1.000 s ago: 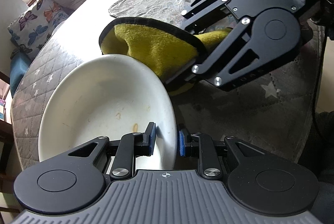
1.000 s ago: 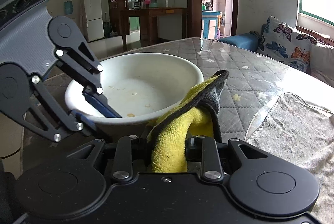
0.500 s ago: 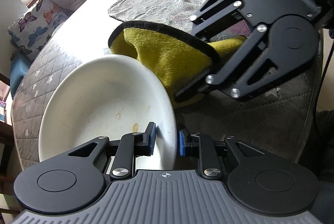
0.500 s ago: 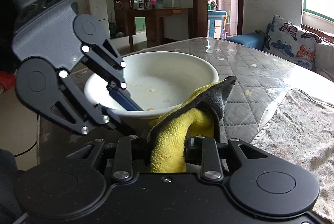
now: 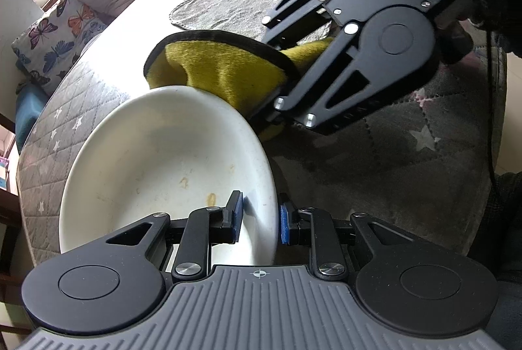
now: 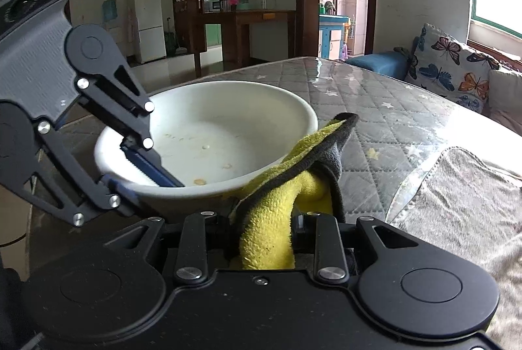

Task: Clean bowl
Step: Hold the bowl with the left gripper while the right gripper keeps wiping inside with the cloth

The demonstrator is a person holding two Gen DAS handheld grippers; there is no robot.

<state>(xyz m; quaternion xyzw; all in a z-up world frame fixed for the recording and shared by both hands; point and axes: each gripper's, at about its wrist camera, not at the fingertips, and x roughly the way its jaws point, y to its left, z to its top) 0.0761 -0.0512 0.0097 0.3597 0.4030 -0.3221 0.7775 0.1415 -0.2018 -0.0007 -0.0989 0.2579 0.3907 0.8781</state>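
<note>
The left gripper [image 5: 259, 217] pinches the near rim of the white bowl [image 5: 156, 167], which sits near the table's [image 5: 407, 173] edge. The right gripper [image 6: 266, 239] clamps the yellow cloth [image 6: 270, 229] just outside the bowl's rim; bare quilted surface lies beyond. No writing is readable.

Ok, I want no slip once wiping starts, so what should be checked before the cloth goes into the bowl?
1. Left gripper clamped on the bowl rim: ok, one pad inside, one outside.
2. Right gripper holding the yellow cloth: ok, cloth bunched between the fingers.
3. Cloth inside the bowl: not ok, it sits beside the rim, outside.
4. Residue to wipe: ok, brownish spots show on the inner floor.
5. Bowl flat on the table: cannot tell, its base is hidden.
6. Grey towel away from the bowl: ok, it lies apart.
</note>
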